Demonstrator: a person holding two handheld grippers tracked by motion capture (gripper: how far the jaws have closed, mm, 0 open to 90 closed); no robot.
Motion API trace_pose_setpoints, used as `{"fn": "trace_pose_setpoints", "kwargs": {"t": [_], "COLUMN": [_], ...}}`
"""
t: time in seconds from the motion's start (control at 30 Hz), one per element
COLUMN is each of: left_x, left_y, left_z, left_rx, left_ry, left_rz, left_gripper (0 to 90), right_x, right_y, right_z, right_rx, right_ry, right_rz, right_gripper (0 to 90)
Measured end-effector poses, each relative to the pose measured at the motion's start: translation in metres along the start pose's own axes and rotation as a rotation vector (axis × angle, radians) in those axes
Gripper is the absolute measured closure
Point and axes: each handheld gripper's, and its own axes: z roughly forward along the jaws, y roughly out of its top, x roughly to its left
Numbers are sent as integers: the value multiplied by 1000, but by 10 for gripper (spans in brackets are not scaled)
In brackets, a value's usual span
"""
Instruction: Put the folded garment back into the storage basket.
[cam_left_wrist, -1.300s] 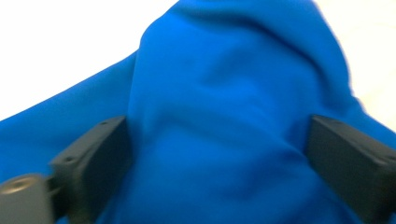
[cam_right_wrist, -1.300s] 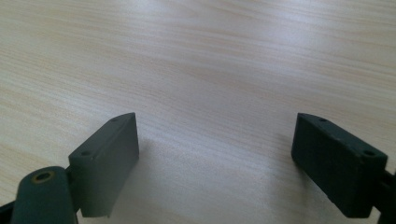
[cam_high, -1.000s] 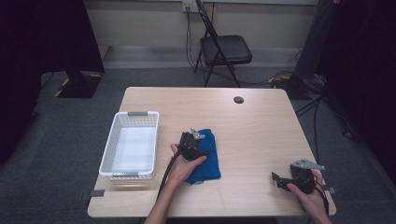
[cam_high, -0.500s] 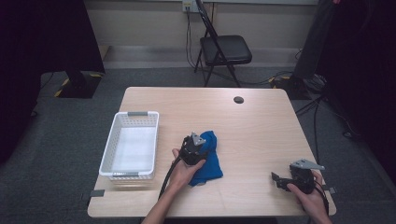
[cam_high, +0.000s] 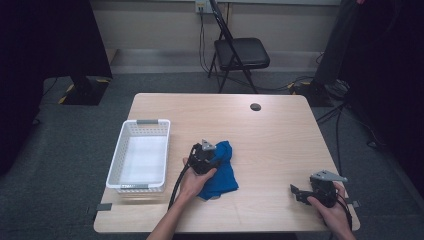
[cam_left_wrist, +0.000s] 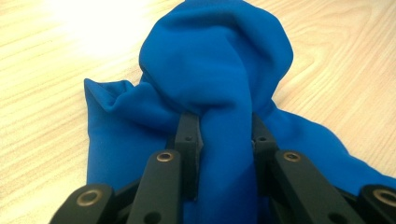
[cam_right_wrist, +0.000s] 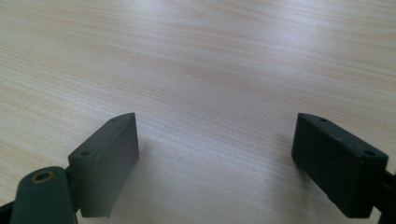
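A blue cloth (cam_high: 222, 172) lies crumpled on the wooden table (cam_high: 280, 130), just right of the basket. My left gripper (cam_high: 211, 151) sits on the cloth's upper left part. In the left gripper view a raised fold of the cloth (cam_left_wrist: 219, 70) is pinched between the two black jaws of my left gripper (cam_left_wrist: 225, 128), which have just been closing on it. My right gripper (cam_high: 298, 192) rests near the table's front right corner, far from the cloth. In the right gripper view my right gripper (cam_right_wrist: 215, 154) stands open over bare wood, with nothing between its jaws.
A white mesh basket (cam_high: 142, 122) stands at the table's left side with nothing in it. A small black round disc (cam_high: 255, 106) lies near the far edge. A black folding chair (cam_high: 240, 52) stands on the floor beyond the table.
The left gripper shifted slightly to the right on the cloth and its jaws closed on a fold, bunching the fabric up. The right hand and gripper kept still.
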Motion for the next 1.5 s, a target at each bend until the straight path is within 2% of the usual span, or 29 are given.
{"fn": "trace_pose_setpoints", "kwargs": {"t": [0.17, 0.33, 0.5, 0.73, 1.13, 1.3, 1.5], "left_x": [0, 0, -3, -9, -10, -14, -19], "left_y": [1, 4, 8, 13, 20, 22, 24], "left_z": [-4, -9, -13, -19, -32, -37, -45], "left_rx": [-13, -30, -37, -54, -96, -103, -118], "left_ry": [1, -17, -36, -43, -51, -40, -47], "left_rz": [2, -15, 22, 48, 54, 69, 94], "left_gripper": [724, 725, 725, 726, 728, 728, 728], "right_x": [0, 0, 0, 0, 0, 0, 0], "right_y": [0, 0, 0, 0, 0, 0, 0], "right_z": [0, 0, 0, 0, 0, 0, 0], "right_rx": [0, 0, 0, 0, 1, 1, 1], "right_ry": [0, 0, 0, 3, 4, 4, 4], "right_rz": [0, 0, 0, -1, -1, -1, -2], "right_gripper": [137, 137, 137, 135, 134, 134, 134]}}
